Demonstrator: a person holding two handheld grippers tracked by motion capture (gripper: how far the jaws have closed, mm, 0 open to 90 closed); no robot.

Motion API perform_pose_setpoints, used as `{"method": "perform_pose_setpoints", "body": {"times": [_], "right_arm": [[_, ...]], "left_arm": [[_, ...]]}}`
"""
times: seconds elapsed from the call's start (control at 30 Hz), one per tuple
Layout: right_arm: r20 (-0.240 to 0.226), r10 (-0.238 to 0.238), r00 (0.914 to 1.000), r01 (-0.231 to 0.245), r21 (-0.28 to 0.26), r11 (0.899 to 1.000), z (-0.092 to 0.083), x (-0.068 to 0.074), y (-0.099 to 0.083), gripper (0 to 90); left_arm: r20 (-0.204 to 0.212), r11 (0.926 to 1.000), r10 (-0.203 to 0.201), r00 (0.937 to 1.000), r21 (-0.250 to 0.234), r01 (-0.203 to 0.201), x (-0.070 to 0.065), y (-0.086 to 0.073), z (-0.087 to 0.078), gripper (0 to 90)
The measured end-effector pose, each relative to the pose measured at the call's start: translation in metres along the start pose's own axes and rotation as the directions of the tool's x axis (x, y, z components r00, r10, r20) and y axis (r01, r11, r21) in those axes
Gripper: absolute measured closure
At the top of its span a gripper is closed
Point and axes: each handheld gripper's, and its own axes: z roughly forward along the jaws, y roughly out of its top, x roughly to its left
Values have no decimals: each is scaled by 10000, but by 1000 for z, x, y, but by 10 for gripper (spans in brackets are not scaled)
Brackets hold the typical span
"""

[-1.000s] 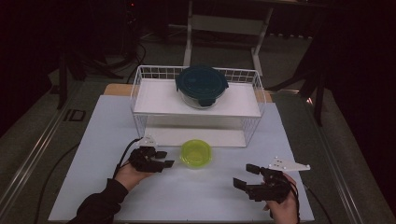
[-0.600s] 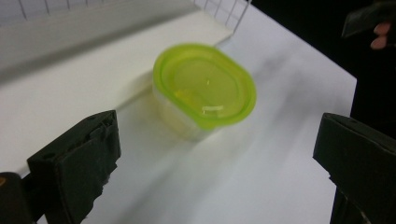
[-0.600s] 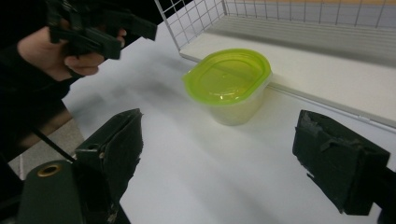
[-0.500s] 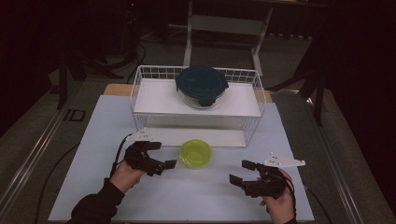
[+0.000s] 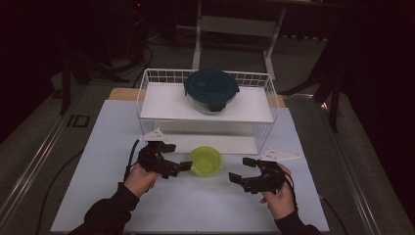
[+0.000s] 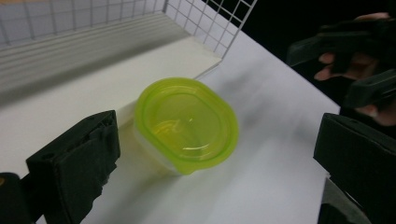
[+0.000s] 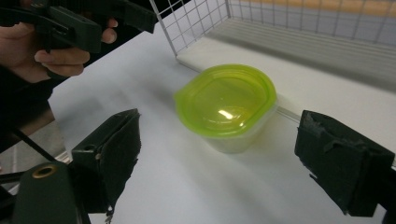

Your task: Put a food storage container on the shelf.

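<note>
Dim room, dark surroundings, lit white tabletop, glare on green lid, soft blur

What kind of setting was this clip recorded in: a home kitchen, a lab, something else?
Most likely a lab or data-collection workspace, not a kitchen. A white table stands in a dark room with cables on the floor, and a person holds handheld grippers, left and right, near staged props: a white wire rack and a lidded green container.
</note>
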Motion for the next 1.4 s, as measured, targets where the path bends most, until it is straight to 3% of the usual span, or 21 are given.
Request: {"method": "perform_pose_setpoints", "body": {"times": [0.17,0.2,0.33,0.47,0.6,0.73,0.93,1.07,1.17,1.3,1.4], "right_arm": [[100,322,9994,-327,534,9980,18,-8,3,140],[175,364,9992,-375,650,9972,22,-10,3,136],[113,1277,9918,-1281,777,9887,33,-18,3,138],[142,1975,9802,-1979,971,9754,43,-25,3,177],[237,2756,9610,-2766,1053,9552,52,-33,3,230],[408,3504,9357,-3528,1106,9291,61,-40,2,325],[775,4246,9021,-4314,1295,8928,72,-49,-1,442],[892,4650,8808,-4734,1471,8685,78,-52,-3,503],[883,4723,8770,-4805,1638,8616,80,-52,-4,533],[701,4917,8679,-4960,1734,8508,82,-51,-3,648],[702,4883,8698,-4924,1854,8504,83,-48,-1,722]], "left_arm": [[-124,9995,-274,9995,150,275,6,3,11,1],[-316,9989,-390,9987,250,398,8,3,15,1],[-446,9919,-1191,9919,389,1208,16,1,25,41],[-767,9847,-1598,9842,579,1644,23,-3,33,84],[-892,9686,-2295,9692,770,2364,30,-8,40,160],[-985,9461,-3023,9481,906,3111,36,-13,45,252],[-606,9245,-3583,9317,1158,3631,42,-18,51,439],[-477,9156,-3825,9227,1144,3854,46,-20,52,534],[-360,9117,-3922,9192,1181,3936,47,-21,53,588],[-92,9034,-4092,9124,1360,4066,47,-24,56,676],[-186,9055,-4009,9159,1439,3993,45,-23,56,705]]}}
